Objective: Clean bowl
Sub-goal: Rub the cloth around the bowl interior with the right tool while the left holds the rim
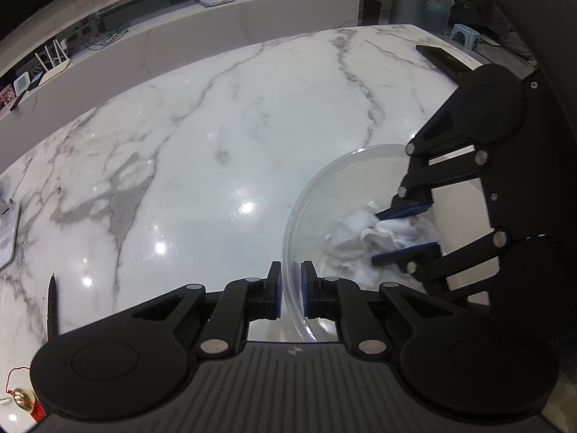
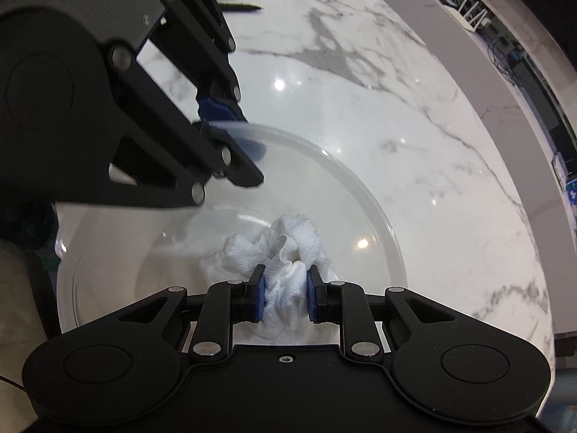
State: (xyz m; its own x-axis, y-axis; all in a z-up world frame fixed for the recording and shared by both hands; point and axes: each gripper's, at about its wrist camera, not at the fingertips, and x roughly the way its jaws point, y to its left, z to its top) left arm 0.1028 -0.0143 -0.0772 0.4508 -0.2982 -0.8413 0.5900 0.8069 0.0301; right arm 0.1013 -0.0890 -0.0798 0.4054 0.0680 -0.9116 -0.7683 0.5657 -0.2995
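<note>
A clear plastic bowl (image 1: 306, 209) sits on the white marble table near its right edge; it also shows in the right wrist view (image 2: 378, 216). My left gripper (image 1: 290, 288) is shut on the bowl's near rim, one pad inside and one outside. In the right wrist view the left gripper (image 2: 230, 126) clamps the far-left rim. A crumpled white cloth (image 2: 285, 252) lies inside the bowl, also seen in the left wrist view (image 1: 364, 234). My right gripper (image 2: 286, 294) is shut on the cloth, pressing it on the bowl's floor; it also shows in the left wrist view (image 1: 393, 234).
A black pen (image 1: 52, 306) lies at the table's left front, also seen in the right wrist view (image 2: 239, 7). A black phone (image 1: 445, 59) lies at the far right corner. A white device (image 1: 7, 231) sits at the left edge. A counter runs beyond the table.
</note>
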